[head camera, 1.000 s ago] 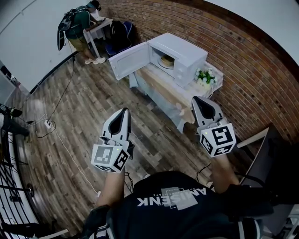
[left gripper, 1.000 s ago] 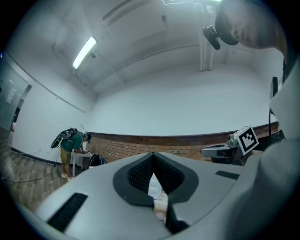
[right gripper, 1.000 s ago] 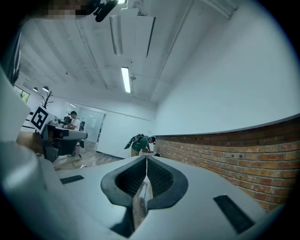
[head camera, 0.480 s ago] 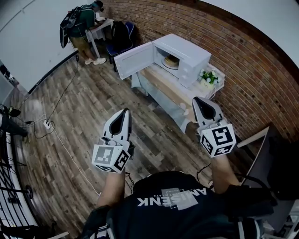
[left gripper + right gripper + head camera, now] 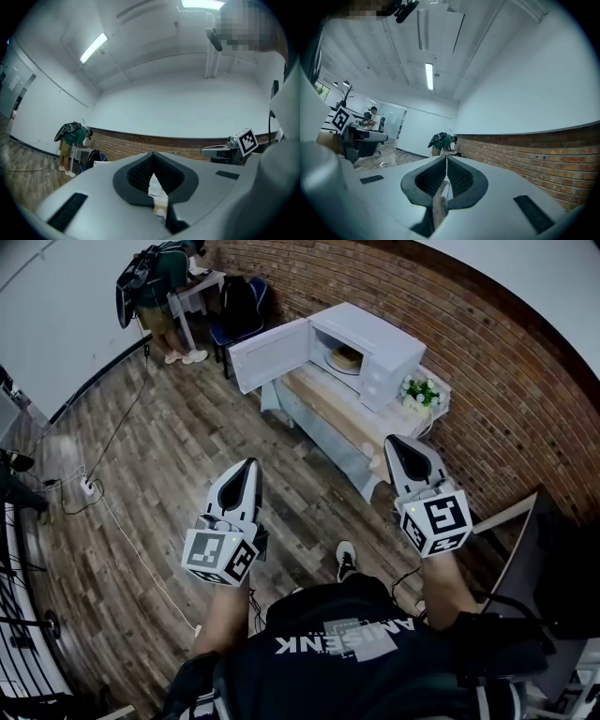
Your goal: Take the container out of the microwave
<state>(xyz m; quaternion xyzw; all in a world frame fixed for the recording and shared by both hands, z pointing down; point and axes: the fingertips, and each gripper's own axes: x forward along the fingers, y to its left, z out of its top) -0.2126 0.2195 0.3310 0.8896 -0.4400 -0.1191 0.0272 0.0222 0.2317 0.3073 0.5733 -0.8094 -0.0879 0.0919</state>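
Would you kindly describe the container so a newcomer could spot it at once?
Against the brick wall stands a table bearing a white microwave with its door open. The container is the round tan thing inside it, unlike the white flowers beside it.

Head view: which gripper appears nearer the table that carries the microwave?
The right gripper: its tip overlaps the table end, while the left gripper hangs over floorboards.

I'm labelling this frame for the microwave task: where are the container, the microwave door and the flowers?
container (image 5: 344,357), head view, on its visible top.
microwave door (image 5: 270,354), head view, on the middle of its inner face.
flowers (image 5: 420,392), head view, on the white blooms.
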